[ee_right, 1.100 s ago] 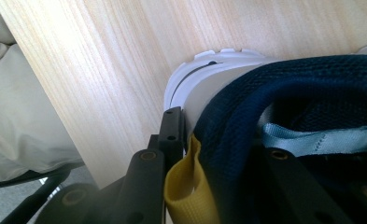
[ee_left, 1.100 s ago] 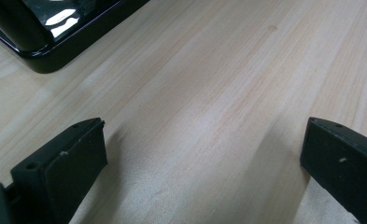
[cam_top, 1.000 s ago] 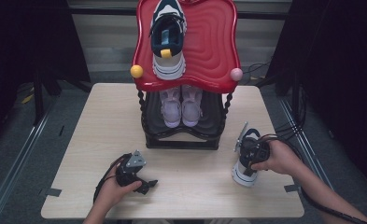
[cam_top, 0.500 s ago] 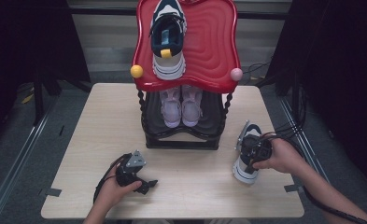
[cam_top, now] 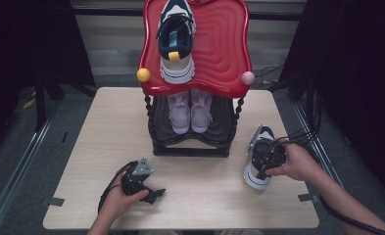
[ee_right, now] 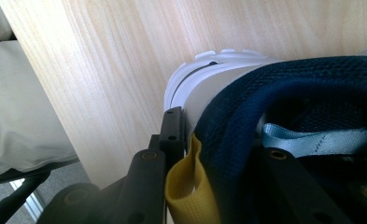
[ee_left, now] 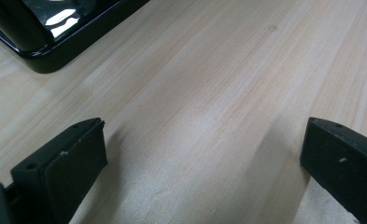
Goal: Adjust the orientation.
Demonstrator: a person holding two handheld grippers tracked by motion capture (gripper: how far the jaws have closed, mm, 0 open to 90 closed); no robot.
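Right gripper (cam_top: 261,164) is clamping the heel collar of a white and navy sneaker (cam_top: 256,174), with one jaw on the outside of the heel, beside the yellow pull tab (ee_right: 188,196), and the other jaw sitting inside the shoe opening. The jaws are standing only a little apart, with the navy collar pressed between them. This sneaker is lying on the desk (cam_top: 82,147) near its right edge, just right of the black and red shoe rack (cam_top: 195,142), and its sole is touching the wood. Left gripper (cam_top: 151,192) is resting low over the front left part of the desk; its jaws are spread wide and they are holding nothing, only bare wood between them.
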